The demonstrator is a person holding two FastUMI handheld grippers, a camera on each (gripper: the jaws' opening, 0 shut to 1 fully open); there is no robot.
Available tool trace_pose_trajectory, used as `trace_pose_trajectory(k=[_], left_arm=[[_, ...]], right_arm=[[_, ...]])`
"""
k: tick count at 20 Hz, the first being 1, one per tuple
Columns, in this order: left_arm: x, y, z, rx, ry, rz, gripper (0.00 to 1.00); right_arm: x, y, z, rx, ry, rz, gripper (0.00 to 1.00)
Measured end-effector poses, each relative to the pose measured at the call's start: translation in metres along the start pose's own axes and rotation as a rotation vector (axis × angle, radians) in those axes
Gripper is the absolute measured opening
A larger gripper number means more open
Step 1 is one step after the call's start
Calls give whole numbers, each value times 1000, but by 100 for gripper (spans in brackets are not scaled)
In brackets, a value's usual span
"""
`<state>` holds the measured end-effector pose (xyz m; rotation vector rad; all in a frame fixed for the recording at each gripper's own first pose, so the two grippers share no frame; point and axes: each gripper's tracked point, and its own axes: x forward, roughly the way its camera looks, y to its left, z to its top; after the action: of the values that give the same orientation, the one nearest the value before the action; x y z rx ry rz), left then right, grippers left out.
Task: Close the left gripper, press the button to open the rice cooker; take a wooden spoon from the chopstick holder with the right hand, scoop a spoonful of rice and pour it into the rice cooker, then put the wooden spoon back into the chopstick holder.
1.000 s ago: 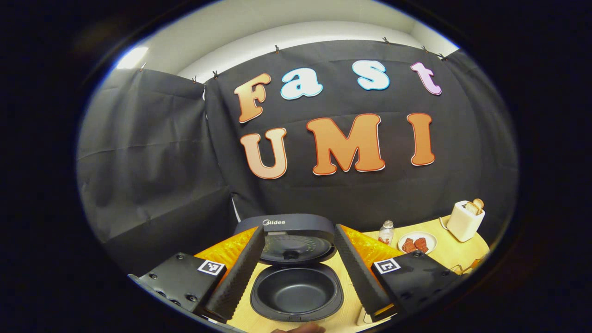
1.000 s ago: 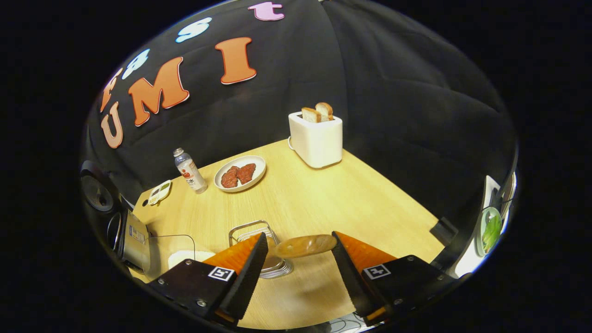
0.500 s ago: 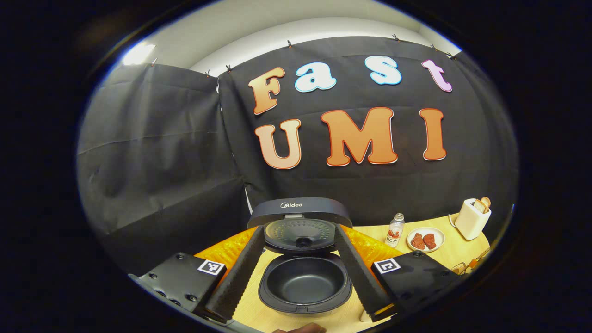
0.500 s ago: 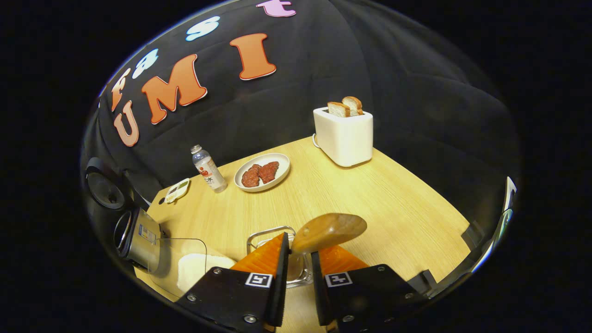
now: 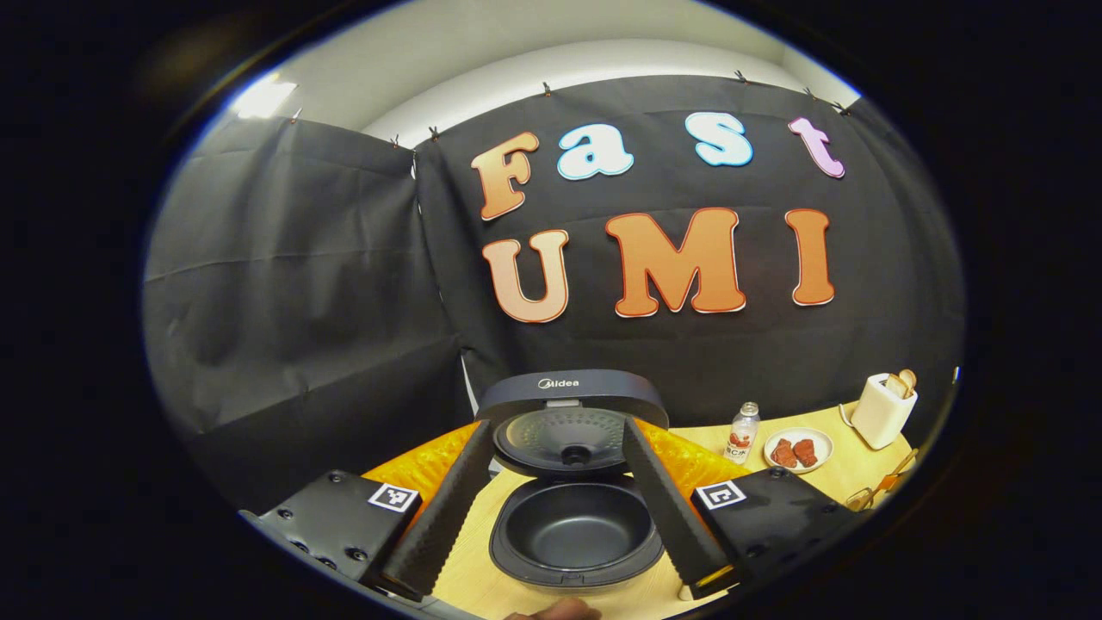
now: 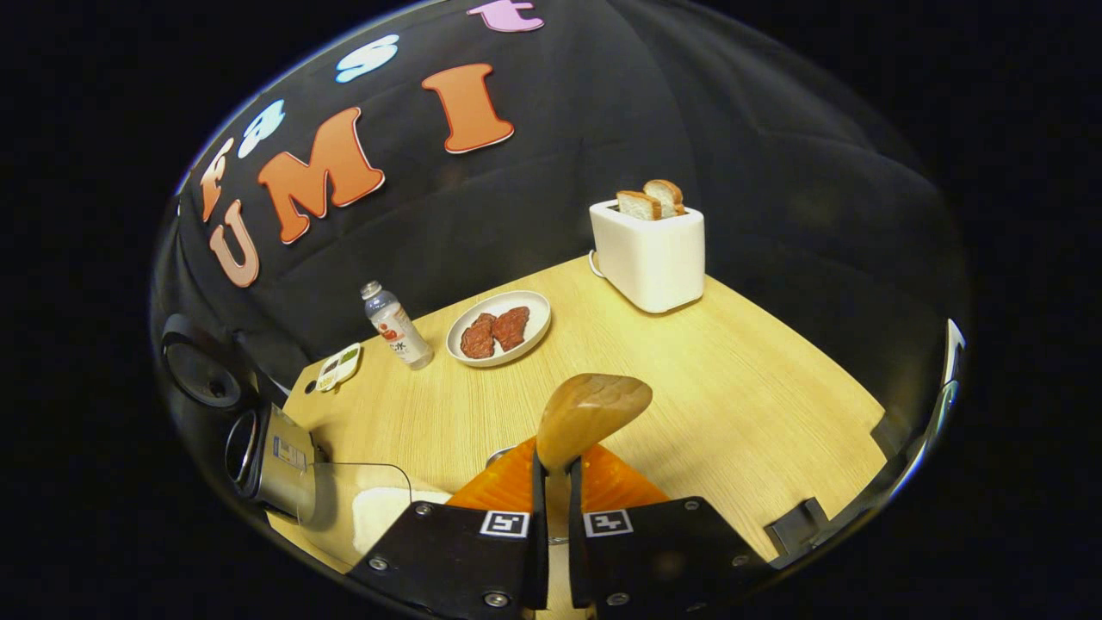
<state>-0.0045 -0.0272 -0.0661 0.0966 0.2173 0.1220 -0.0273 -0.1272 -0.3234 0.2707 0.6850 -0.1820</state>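
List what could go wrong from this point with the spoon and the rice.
1. The right gripper pinches the wooden spoon just below its bowl, so it might twist when dug into the rice.
2. The clear rice container sits beside the rice cooker; grains could spill onto the table in between.
3. The left gripper hangs open over the cooker's pot and may block the pour.

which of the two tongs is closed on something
The right tongs, clamped on the wooden spoon; the left tongs are spread wide with nothing held.
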Motion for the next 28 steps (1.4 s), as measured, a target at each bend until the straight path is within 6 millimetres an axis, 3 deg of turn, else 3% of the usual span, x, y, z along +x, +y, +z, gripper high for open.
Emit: trace_pose_trajectory(k=[6, 8, 11, 15, 20, 28], left_arm=[[11, 8, -1, 34, -14, -4, 97], [15, 14, -1, 20, -24, -5, 98], [21, 26, 0, 4, -43, 10, 99], [25, 36, -4, 11, -48, 17, 100], [24, 42, -15, 20, -34, -11, 100], [25, 65, -37, 35, 14, 27, 97]], right_arm=[[-47, 25, 47, -42, -108, 45, 9], [-62, 43, 65, -47, -152, 92, 9], [-76, 73, 73, -29, -170, 161, 9], [-91, 120, 59, -149, -144, 241, 9], [-89, 163, 14, -354, -105, 280, 9], [-55, 173, -34, -781, -138, 202, 8]])
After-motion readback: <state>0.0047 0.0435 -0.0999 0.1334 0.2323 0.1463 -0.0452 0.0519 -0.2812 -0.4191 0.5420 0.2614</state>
